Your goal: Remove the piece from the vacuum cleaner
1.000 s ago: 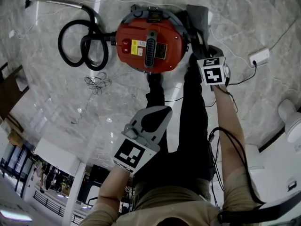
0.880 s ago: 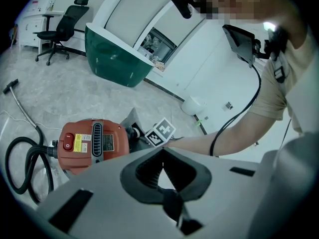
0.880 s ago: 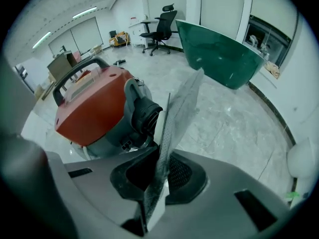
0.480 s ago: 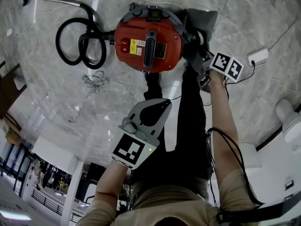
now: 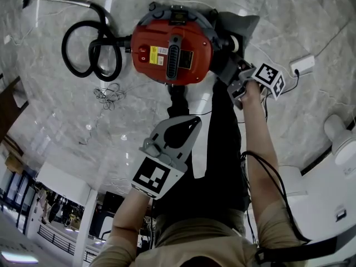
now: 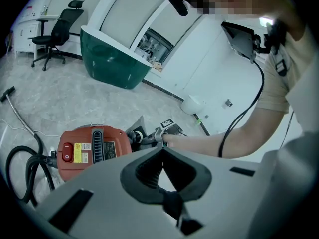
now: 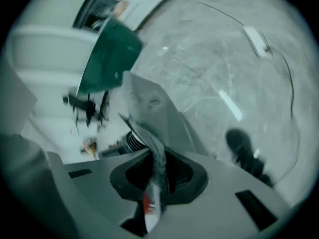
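A red vacuum cleaner (image 5: 172,52) lies on the marble floor, its black hose (image 5: 92,52) coiled to its left. A flat grey piece (image 5: 240,24) sticks out at the vacuum's right side, beside a ribbed port. My right gripper (image 5: 236,82) reaches in at that side. In the right gripper view a thin edge of the grey piece (image 7: 149,108) runs between the right gripper's (image 7: 157,156) pads, which pinch it while the jaws are opening slightly. My left gripper (image 5: 193,122) hangs in mid-air below the vacuum (image 6: 92,151), shut with nothing in it (image 6: 163,148).
A tangle of thin cord (image 5: 105,93) lies below the hose. A white power block (image 5: 303,65) with a cable sits at the right, and a white machine (image 5: 339,143) stands further right. The person's black trouser legs (image 5: 222,149) stand just below the vacuum. A green counter (image 6: 112,59) stands behind.
The right gripper has turned and its marker cube has swung to the right, staying at the vacuum's right side. The grey piece now leans more to the right. The left gripper has barely moved.
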`<action>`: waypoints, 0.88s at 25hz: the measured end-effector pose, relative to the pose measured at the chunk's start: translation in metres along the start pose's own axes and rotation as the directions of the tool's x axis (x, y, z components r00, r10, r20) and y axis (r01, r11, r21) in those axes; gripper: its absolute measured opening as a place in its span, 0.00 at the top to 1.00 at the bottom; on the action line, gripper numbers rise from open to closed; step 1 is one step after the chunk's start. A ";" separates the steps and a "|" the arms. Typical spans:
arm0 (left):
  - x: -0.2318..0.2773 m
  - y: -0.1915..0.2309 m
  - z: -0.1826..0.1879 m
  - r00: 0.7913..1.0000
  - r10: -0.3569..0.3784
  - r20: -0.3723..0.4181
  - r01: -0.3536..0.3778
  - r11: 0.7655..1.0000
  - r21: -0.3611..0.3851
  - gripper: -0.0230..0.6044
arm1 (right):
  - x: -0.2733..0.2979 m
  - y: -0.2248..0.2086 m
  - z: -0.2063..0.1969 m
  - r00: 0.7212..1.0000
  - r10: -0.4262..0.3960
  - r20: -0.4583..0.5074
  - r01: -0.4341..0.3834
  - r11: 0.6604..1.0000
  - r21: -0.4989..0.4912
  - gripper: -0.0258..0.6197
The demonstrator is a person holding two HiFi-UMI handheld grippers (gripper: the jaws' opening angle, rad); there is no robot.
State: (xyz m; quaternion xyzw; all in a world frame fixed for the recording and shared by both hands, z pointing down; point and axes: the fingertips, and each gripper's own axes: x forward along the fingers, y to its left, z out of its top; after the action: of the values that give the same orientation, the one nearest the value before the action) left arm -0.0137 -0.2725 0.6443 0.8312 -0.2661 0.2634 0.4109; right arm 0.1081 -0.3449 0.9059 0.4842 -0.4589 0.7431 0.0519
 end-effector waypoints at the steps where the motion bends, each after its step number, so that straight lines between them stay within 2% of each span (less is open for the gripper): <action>1: 0.001 -0.001 0.001 1.000 -0.003 0.001 0.003 1.000 0.000 0.96 | 0.001 0.000 0.000 0.997 -0.077 -0.008 0.072 0.964 -0.256 0.90; 2: 0.002 -0.002 0.003 1.000 -0.006 0.005 0.006 1.000 0.001 0.96 | 0.001 -0.001 -0.001 0.985 -0.175 0.008 0.151 0.828 -0.540 0.92; 3: 0.003 -0.003 0.004 1.000 -0.009 0.009 0.009 1.000 0.001 0.96 | 0.001 -0.002 -0.001 0.964 -0.261 0.051 0.209 0.625 -0.752 0.92; 4: 0.004 -0.004 0.005 1.000 -0.011 0.012 0.011 1.000 0.001 0.96 | 0.001 -0.003 -0.001 0.946 -0.312 0.090 0.235 0.466 -0.853 0.92; 5: 0.004 -0.004 0.006 1.000 -0.012 0.013 0.012 1.000 -0.001 0.96 | 0.001 -0.006 0.000 0.939 -0.329 0.100 0.241 0.422 -0.874 0.92; 6: 0.005 -0.004 0.005 1.000 -0.013 0.013 0.013 1.000 -0.003 0.96 | 0.001 -0.007 0.001 0.939 -0.332 0.094 0.242 0.441 -0.864 0.92; 7: 0.005 -0.004 0.005 1.000 -0.013 0.011 0.013 1.000 -0.002 0.96 | 0.001 -0.007 0.002 0.937 -0.336 0.095 0.246 0.441 -0.863 0.92; 9: 0.005 -0.004 0.005 1.000 -0.012 0.004 0.012 1.000 0.007 0.96 | 0.001 -0.008 0.004 0.933 -0.337 0.125 0.255 0.377 -0.890 0.92; 11: 0.005 -0.004 0.006 1.000 -0.012 0.005 0.012 1.000 0.015 0.96 | -0.001 -0.010 0.009 0.931 -0.333 0.151 0.274 0.363 -0.891 0.92; 13: 0.003 -0.002 0.007 1.000 -0.008 0.009 0.007 1.000 0.016 0.96 | -0.002 -0.010 0.011 0.921 -0.342 0.186 0.296 0.306 -0.905 0.92; 14: 0.002 -0.001 0.006 1.000 -0.004 0.008 0.004 1.000 0.016 0.96 | -0.002 -0.010 0.011 0.920 -0.341 0.193 0.300 0.297 -0.906 0.92; 15: 0.001 -0.001 0.004 1.000 -0.001 0.007 0.001 1.000 0.014 0.96 | -0.001 -0.011 0.011 0.925 -0.331 0.184 0.300 0.346 -0.889 0.92; 16: 0.000 0.000 0.004 1.000 0.000 0.009 0.000 1.000 0.010 0.96 | 0.000 -0.012 0.012 0.939 -0.305 0.157 0.294 0.477 -0.828 0.92; 17: 0.000 0.000 0.003 1.000 0.000 0.010 0.000 1.000 0.006 0.96 | 0.001 -0.012 0.013 0.959 -0.257 0.122 0.268 0.673 -0.689 0.92; 18: 0.000 0.000 0.001 1.000 -0.001 0.008 0.001 1.000 0.005 0.96 | 0.002 -0.012 0.014 0.976 -0.196 0.097 0.219 0.850 -0.480 0.92; 19: 0.001 -0.001 0.000 1.000 -0.001 0.003 0.001 1.000 0.010 0.96 | 0.003 -0.012 0.014 0.986 -0.144 0.087 0.164 0.944 -0.285 0.92; 20: 0.001 -0.003 -0.001 1.000 -0.004 -0.002 0.004 1.000 0.020 0.96 | 0.004 -0.013 0.013 0.990 -0.116 0.077 0.129 0.972 -0.195 0.92; 21: 0.001 -0.005 -0.001 1.000 -0.007 -0.004 0.007 1.000 0.029 0.96 | 0.003 -0.014 0.012 0.992 -0.116 0.053 0.125 0.966 -0.228 0.92; 22: 0.000 -0.007 0.000 1.000 -0.011 -0.001 0.011 0.999 0.032 0.96 | 0.002 -0.016 0.013 0.990 -0.143 0.023 0.142 0.928 -0.345 0.92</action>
State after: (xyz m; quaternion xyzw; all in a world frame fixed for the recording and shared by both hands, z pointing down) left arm -0.0086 -0.2685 0.6407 0.8392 -0.2570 0.2657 0.3989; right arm 0.1241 -0.3459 0.9184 0.4986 -0.5461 0.6457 0.1903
